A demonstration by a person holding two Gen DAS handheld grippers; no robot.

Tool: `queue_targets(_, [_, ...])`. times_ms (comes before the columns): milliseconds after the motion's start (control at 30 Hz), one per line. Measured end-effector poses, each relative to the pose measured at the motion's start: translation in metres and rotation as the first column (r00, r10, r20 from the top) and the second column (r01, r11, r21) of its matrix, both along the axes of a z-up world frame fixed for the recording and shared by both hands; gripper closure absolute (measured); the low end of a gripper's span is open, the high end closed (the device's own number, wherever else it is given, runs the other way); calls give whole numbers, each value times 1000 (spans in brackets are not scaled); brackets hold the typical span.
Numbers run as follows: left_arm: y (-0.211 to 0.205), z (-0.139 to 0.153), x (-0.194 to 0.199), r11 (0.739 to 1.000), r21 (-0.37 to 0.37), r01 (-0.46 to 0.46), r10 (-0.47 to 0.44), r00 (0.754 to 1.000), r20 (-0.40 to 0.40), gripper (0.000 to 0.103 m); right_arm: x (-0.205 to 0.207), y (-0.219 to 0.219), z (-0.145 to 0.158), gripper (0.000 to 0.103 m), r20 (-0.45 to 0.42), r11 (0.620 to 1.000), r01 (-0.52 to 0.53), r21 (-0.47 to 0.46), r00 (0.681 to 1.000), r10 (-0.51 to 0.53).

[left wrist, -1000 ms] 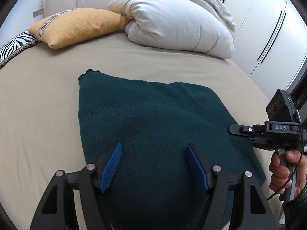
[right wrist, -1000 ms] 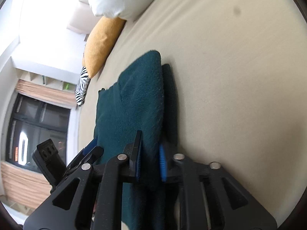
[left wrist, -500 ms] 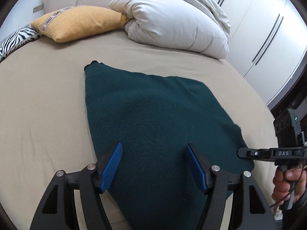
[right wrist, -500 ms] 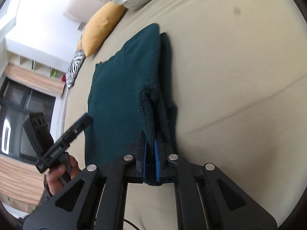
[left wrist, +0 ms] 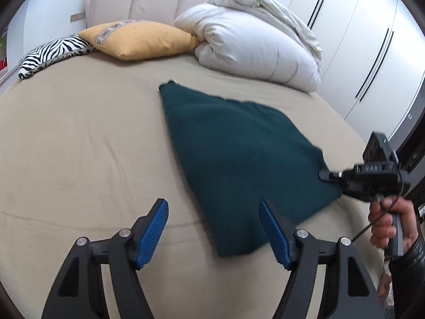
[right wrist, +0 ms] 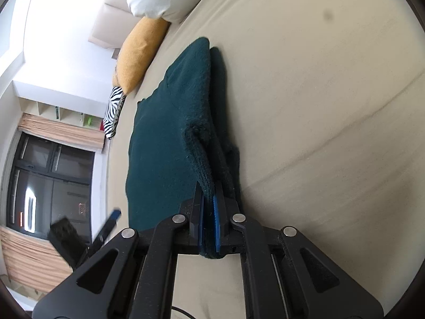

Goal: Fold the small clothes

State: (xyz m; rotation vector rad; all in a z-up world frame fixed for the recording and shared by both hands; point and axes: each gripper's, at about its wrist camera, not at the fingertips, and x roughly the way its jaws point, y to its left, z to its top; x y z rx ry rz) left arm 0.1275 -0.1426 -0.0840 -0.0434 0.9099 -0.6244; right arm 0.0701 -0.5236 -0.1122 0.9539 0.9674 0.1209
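A dark green knitted garment lies flat on the beige bed. My left gripper is open and empty, above the sheet just left of the garment's near corner. My right gripper is shut on the garment's right edge, lifting a fold of it off the bed. In the left wrist view the right gripper shows at the garment's right corner, held by a hand.
A yellow cushion, a zebra-print cushion and a bundled white duvet lie at the head of the bed. White wardrobe doors stand to the right. A dark window is at the left in the right wrist view.
My left gripper has drawn back and to the left, off the garment. My right gripper has closed on the garment's right edge and pulled it toward the near side.
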Motion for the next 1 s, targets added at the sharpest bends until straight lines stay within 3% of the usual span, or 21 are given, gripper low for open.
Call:
queue_targets(133, [-6,15,3,1000,-24,-6,7,999,44,30,1,-1,6,99,2,999,4,-35,1000,-4])
queue_targets(233, [-31,32,17,999,11,47,-48,993,104,31,-1,-5,4,99,-2,999,5,-39,1000,-5])
queue_targets(333, [-58,37,40,994,59,87,-95,986,141,47,-3,-11,-11,99,-17,999,32,-22,999,-32])
queue_targets(367, [-62,35,49,995,57,85,-91,987,130,51,-4,-14,-14,99,-17,999,37,-12,999,-37])
queue_targets(500, [-68,24,57,996,44,82,-86,991,99,52,-1,-17,-19,99,-20,999,35,-24,999,-35])
queue_targets(600, [-72,-11,48,991,96,98,-102,994,31,52,2,-21,-26,100,-19,999,37,-17,999,-37])
queue_targets(667, [-64,-20,31,991,100,88,-96,992,78,52,-3,-25,-33,100,-11,999,47,6,999,-47])
queue_targets(733, [-52,-15,19,994,69,82,-87,993,74,53,-6,-25,-35,100,-1,998,55,16,998,-55])
queue_targets(833, [-36,-1,-7,992,-9,126,-124,986,108,62,-8,-26,-33,100,-7,999,52,5,999,-52])
queue_targets(867, [-33,-2,-12,984,-46,170,-165,982,87,69,-8,-26,-33,100,-8,999,53,5,999,-53])
queue_targets(933, [-29,-17,-6,967,-149,208,-216,976,-38,73,-7,-26,-34,100,-11,998,54,9,998,-54])
queue_targets(1000, [-24,-38,10,959,-216,186,-220,965,-145,79,-8,-27,-34,100,-13,998,58,19,998,-58])
